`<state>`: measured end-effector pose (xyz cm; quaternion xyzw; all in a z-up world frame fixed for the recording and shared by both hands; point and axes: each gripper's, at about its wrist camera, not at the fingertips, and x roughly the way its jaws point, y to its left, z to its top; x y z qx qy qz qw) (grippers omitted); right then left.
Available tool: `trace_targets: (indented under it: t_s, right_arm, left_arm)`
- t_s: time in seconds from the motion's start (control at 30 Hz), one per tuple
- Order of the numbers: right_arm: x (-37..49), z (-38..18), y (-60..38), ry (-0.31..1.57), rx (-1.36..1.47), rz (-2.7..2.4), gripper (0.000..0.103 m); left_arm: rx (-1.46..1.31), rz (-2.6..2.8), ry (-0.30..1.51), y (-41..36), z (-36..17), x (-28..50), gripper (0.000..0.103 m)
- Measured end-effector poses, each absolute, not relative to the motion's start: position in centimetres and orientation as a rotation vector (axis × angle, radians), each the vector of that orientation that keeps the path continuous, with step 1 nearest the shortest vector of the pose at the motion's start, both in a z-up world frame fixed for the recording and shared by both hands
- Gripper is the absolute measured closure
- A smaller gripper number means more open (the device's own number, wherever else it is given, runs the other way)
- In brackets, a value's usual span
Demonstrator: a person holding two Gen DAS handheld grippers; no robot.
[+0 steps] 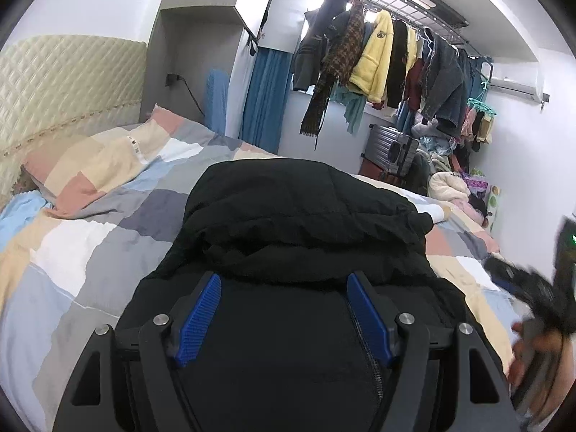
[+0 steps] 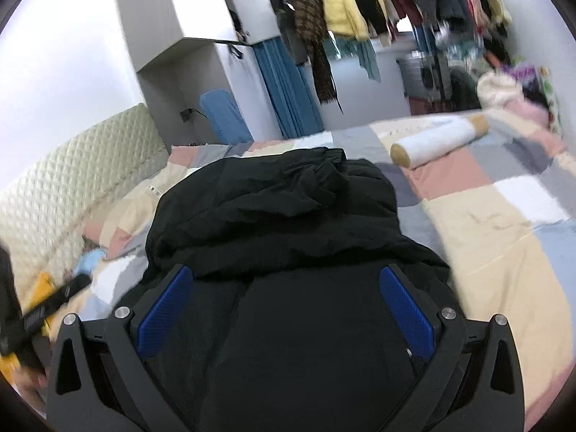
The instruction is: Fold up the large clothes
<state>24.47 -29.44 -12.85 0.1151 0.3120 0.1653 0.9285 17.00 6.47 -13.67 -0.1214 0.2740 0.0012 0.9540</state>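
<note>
A black padded jacket [image 1: 306,223] lies bunched on the bed, its zipper running under my left gripper; it also fills the middle of the right wrist view [image 2: 273,216]. My left gripper [image 1: 284,284] is open, blue pads spread above the jacket's near part. My right gripper [image 2: 286,280] is open too, its pads wide apart over the same jacket from the other side. In the left wrist view the right gripper shows blurred at the right edge. Neither gripper holds cloth.
The bed has a patchwork cover [image 1: 90,244] and a pillow [image 1: 93,165] by the quilted headboard [image 1: 64,82]. A rolled bolster [image 2: 439,140] lies on the far side. A rack of hanging clothes [image 1: 388,57], a suitcase [image 1: 392,147] and a clothes pile stand beyond the bed.
</note>
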Motion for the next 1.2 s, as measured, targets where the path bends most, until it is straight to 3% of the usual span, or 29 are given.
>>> trace_targets:
  t_s: [0.23, 0.47, 0.53, 0.6, 0.67, 0.7, 0.77, 1.0, 1.2]
  right_arm:
    - [35.5, -15.2, -29.3, 0.776, 0.303, 0.287, 0.000]
    - [41.6, -17.4, -30.5, 0.771, 0.616, 0.234, 0.006]
    - [42.3, -18.1, -30.3, 0.787, 0.681, 0.230, 0.013]
    - [42.8, -18.7, -29.3, 0.832, 0.680, 0.225, 0.028]
    - [42.9, -18.5, -28.5, 0.846, 0.660, 0.230, 0.059]
    - [42.7, -18.0, -28.1, 0.834, 0.652, 0.232, 0.070]
    - [42.4, -16.5, -27.6, 0.795, 0.620, 0.247, 0.081]
    - [40.9, -10.1, -27.6, 0.634, 0.456, 0.319, 0.089]
    - [40.9, -10.5, -30.2, 0.644, 0.359, 0.178, 0.089]
  left_arm:
    - [-0.244, -0.003, 0.571, 7.9, -15.0, 18.6, 0.031]
    - [-0.349, -0.018, 0.599, 10.5, -17.0, 20.3, 0.031]
    - [-0.371, -0.022, 0.614, 11.2, -17.6, 20.8, 0.031]
    - [-0.391, -0.020, 0.633, 11.6, -18.2, 21.4, 0.031]
    - [-0.405, -0.032, 0.634, 11.8, -18.4, 21.5, 0.031]
    - [-0.403, -0.035, 0.634, 11.9, -18.4, 21.5, 0.031]
    - [-0.387, -0.035, 0.631, 11.8, -18.5, 21.5, 0.031]
    - [-0.391, -0.041, 0.621, 11.8, -18.4, 20.9, 0.031]
    - [-0.356, -0.025, 0.609, 11.5, -18.1, 20.6, 0.031]
